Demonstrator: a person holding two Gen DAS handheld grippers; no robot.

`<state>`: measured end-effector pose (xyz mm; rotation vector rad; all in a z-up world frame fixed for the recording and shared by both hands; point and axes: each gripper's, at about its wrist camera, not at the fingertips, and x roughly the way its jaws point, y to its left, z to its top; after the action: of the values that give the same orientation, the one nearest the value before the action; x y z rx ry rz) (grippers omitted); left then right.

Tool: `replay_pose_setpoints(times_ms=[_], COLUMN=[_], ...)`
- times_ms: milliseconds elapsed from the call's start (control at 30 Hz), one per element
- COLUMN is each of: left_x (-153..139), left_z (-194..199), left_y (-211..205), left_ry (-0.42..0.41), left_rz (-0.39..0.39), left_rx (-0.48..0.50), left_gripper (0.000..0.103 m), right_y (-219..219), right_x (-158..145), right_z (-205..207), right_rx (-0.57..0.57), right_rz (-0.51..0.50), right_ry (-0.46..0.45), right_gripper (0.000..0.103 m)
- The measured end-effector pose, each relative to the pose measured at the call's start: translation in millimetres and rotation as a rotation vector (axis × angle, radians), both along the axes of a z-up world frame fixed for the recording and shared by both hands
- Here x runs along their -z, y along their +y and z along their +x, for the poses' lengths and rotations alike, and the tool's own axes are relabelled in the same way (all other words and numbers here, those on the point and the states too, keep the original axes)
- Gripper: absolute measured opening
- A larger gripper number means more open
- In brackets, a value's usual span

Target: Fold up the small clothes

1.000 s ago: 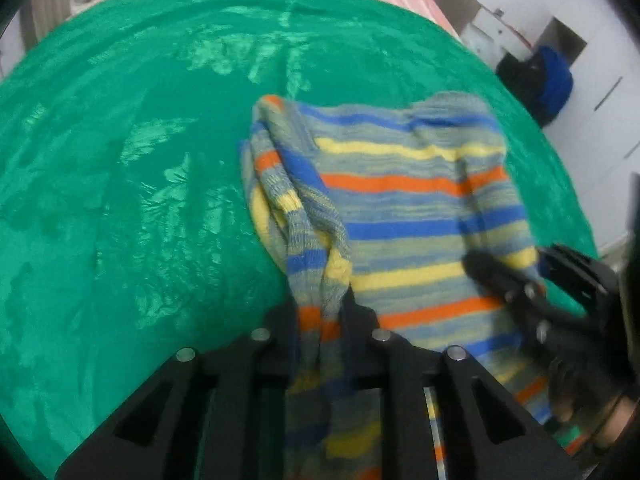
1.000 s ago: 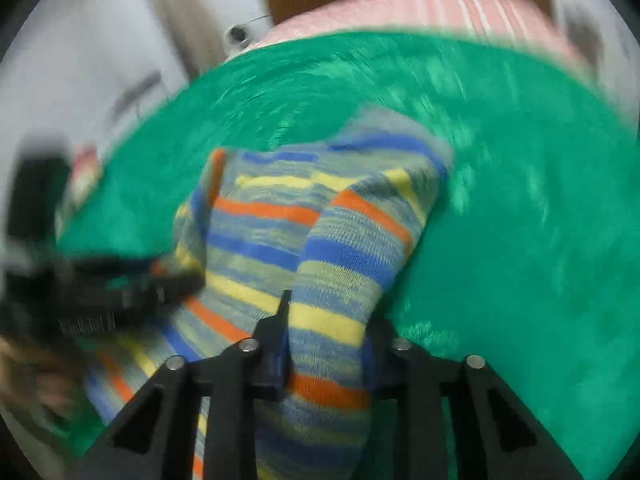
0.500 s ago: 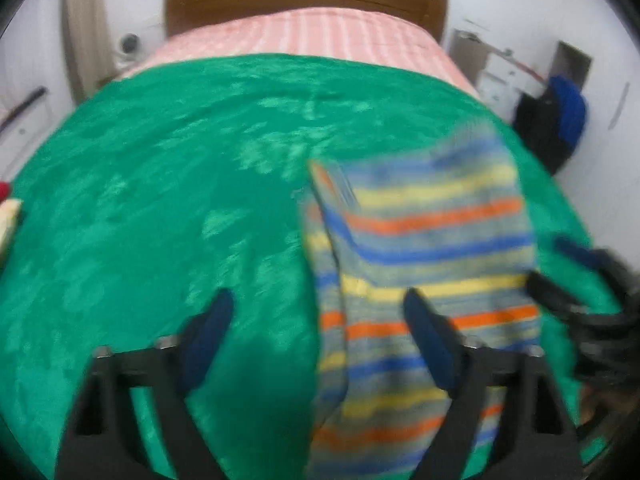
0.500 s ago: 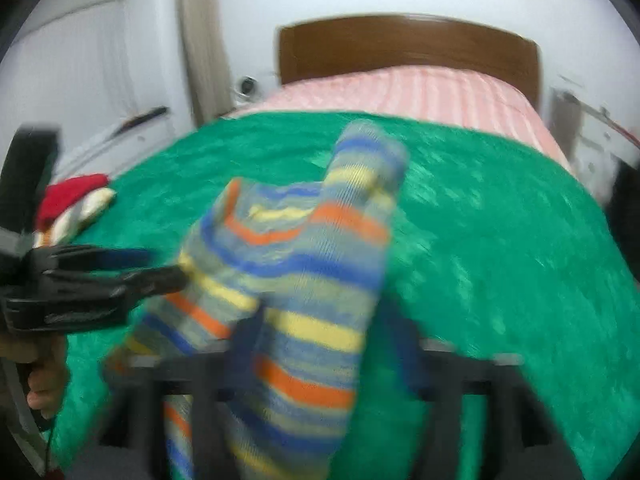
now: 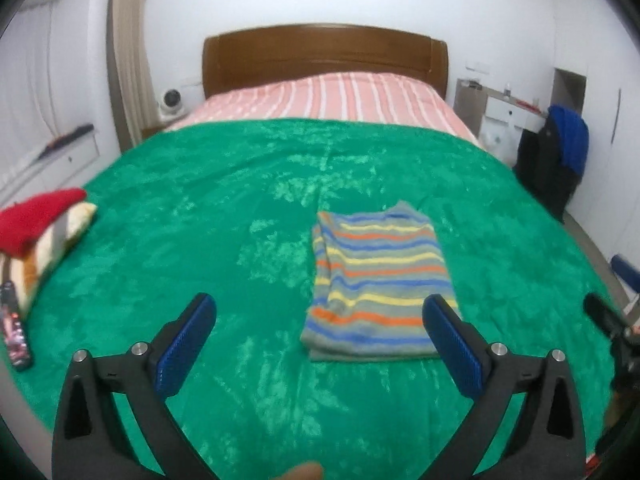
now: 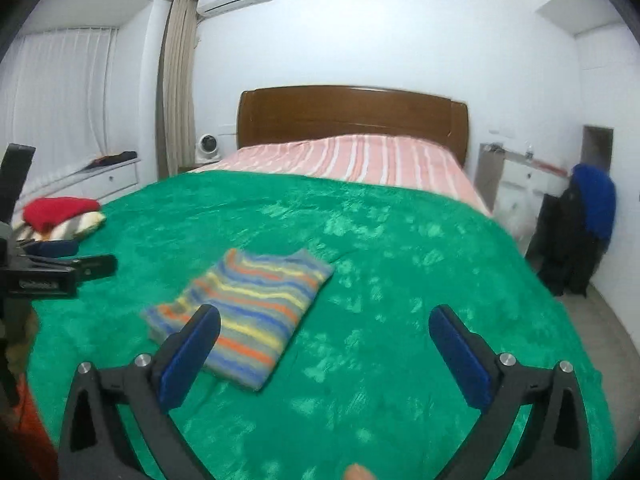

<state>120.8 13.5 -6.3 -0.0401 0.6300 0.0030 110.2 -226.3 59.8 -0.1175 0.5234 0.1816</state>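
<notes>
The blue, orange, yellow and grey striped knitted sweater (image 5: 378,286) lies folded into a neat rectangle on the green plush blanket (image 5: 200,240) covering the bed, so I judge this garment finished and the fold step closed. My left gripper (image 5: 319,334) hangs above the blanket with its fingers (image 5: 188,344) spread wide, holding nothing and touching nothing; my right gripper (image 6: 325,354) is the same, fingers (image 6: 460,362) wide apart and clear of the cloth. Next, I reckon, calls for either carrying the folded piece aside or reaching for another garment, perhaps from the pile with the red cloth (image 6: 60,208) near the blanket's left edge.
</notes>
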Motion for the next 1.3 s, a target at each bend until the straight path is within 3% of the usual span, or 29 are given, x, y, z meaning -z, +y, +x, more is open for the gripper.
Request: replay_pose_setpoints(times_ms=[100,333,467,533,667,733,833,933,1033,1100,1300], left_x=[-11,-19,-22,-22,-24,-26,-29,-31,-32,-31,-23], left_z=[-18,-47,-66,-77,-99,-104,-110,-111,-112,-111,-102], left_y=[-5,-11,-20,-24,-30,-31,-32,-37,-38,-35,-26], left_ry=[-0.01,-0.061,-0.08,-0.089,-0.103,-0.103,-0.099,-0.082,-0.07,-0.048,0.045], left_rz=[0.003,0.06,0.113,0.134,0.136,0.116,0.052,0.083,0.111,0.09,0.033], left_rx=[-0.006,-0.018,-0.07,-0.101,-0.101,-0.082,-0.024,-0.024,-0.02,-0.021,-0.034], left_gripper=[0.103,0.103,0.103,0.103,0.103,0.103,0.103,0.103,0.103,0.103,0.103], right_y=[0,2,3,0,-9,-5,8,17,16,12,11], right_x=[1,-8,-3,-7,-27,-35,-35,-27,-18,-11,-8], right_z=[-1,-28,-41,-57,-92,-101,-100,-99,-90,-79,-72], right_rx=[-0.055,-0.053,-0.112,-0.131,-0.156,-0.198,-0.204,-0.196,-0.186,-0.14,-0.079], right_rz=[0.049,0.112,0.176,0.185,0.219,0.203,0.161,0.155,0.189,0.194,0.117], right_ry=[0.112,0.081,0.162,0.124,-0.041,-0.06,-0.015,0.008,0.094,0.159,0.199], right_gripper=[0.103,0.103,0.103,0.103,0.103,0.103,0.103,0.103,0.103,0.103,0.103])
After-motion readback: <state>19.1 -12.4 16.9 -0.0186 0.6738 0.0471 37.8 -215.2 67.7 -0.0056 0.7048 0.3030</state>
